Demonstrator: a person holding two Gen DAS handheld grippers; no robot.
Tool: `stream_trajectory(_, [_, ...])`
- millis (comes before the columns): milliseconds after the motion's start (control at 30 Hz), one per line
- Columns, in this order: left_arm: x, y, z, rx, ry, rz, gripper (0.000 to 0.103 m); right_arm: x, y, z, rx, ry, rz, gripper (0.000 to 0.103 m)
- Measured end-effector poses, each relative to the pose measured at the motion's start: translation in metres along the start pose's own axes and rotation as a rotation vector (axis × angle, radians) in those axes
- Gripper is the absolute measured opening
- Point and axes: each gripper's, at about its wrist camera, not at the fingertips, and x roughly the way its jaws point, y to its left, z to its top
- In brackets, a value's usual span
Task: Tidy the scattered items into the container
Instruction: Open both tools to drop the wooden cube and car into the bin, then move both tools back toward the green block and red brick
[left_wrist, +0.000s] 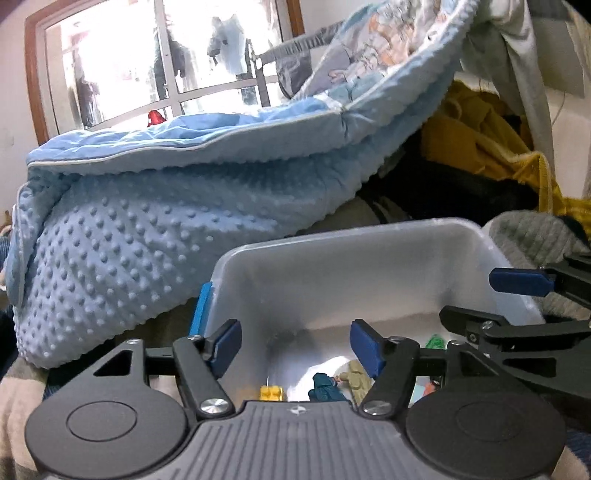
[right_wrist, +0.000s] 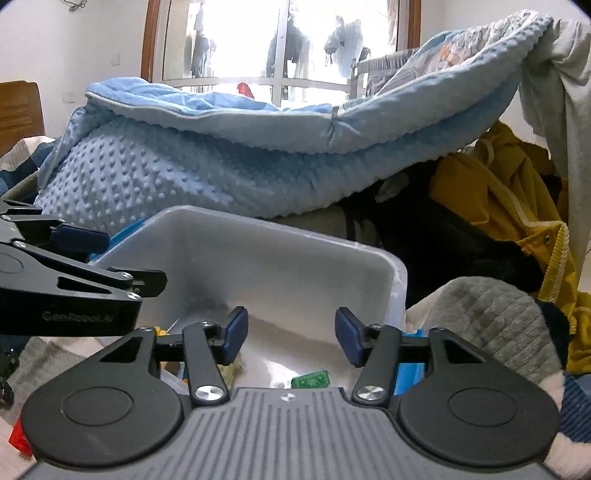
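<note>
blue dotted blanket (left_wrist: 147, 229) is seen heaped behind the translucent container (left_wrist: 332, 273), whose near wall is cut off. both the left gripper (left_wrist: 295, 347) and right gripper (right_wrist: 291, 334) are held over it, jaws released, nothing between. small toys inside, yellow brick (left_wrist: 272, 392) and green piece (right_wrist: 310, 379), are partly hidden.
</note>
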Motion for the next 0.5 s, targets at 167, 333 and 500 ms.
stream_trajectory(167, [-0.022,0.008,-0.006,-0.016,-0.021,0.015,0.069,-0.009,0.005,0.004,0.0,-0.019,-0.002,0.063])
stream_trajectory(333, [-0.058,0.021,-0.037,0.008,-0.057,0.072,0.07,-0.023,0.016,-0.002,-0.019,-0.041,0.008,0.071])
stream_trajectory(500, [-0.089,0.053,-0.089,-0.054,-0.01,0.117,0.07,-0.04,0.036,-0.016,-0.017,-0.045,0.055,0.071])
